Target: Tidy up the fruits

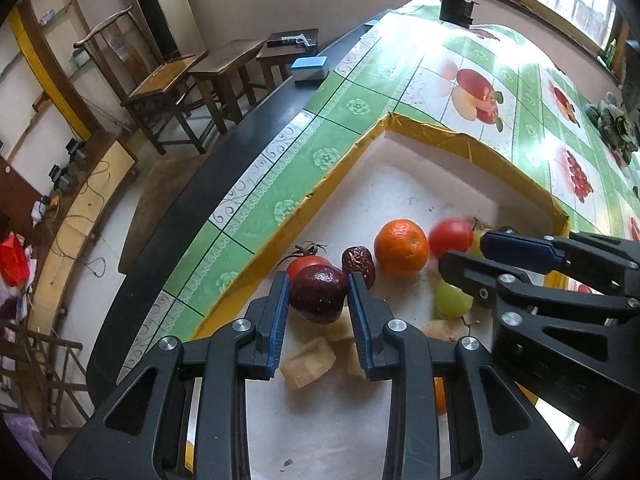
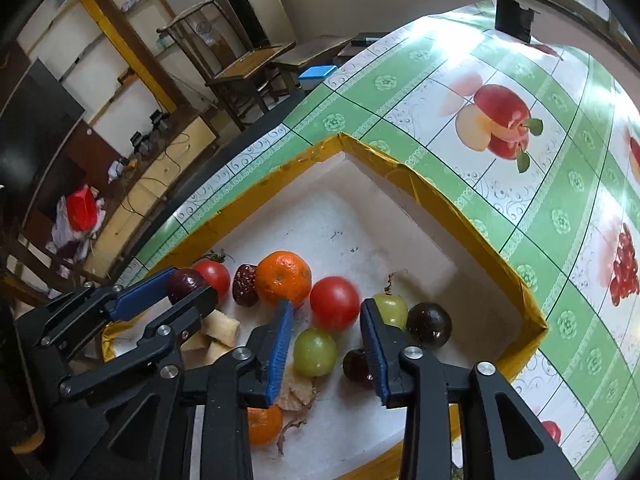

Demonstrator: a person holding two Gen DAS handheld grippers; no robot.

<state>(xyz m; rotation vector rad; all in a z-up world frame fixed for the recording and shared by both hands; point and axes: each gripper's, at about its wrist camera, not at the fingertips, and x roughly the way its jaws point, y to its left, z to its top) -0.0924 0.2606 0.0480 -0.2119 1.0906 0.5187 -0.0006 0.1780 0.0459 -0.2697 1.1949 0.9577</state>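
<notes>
Green fruit-print tablecloth covers the table [image 1: 360, 108]; inside the yellow-rimmed white tray [image 2: 472, 216], left gripper [image 1: 319, 298] clamps a dark purple round fruit [image 1: 318, 298], right gripper [image 2: 326, 326] stands narrowly open around a red tomato [image 2: 334, 302], an orange mandarin [image 2: 262, 424] half hidden beneath

Red tomato [image 1: 451, 236] blurred; lower orange [image 2: 264, 424] half hidden behind gripper finger

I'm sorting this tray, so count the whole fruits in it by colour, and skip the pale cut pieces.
Oranges: 2
Red tomatoes: 2
Green grapes: 2
Dark round fruits: 3
Wrinkled red date: 1
Total: 10
</notes>
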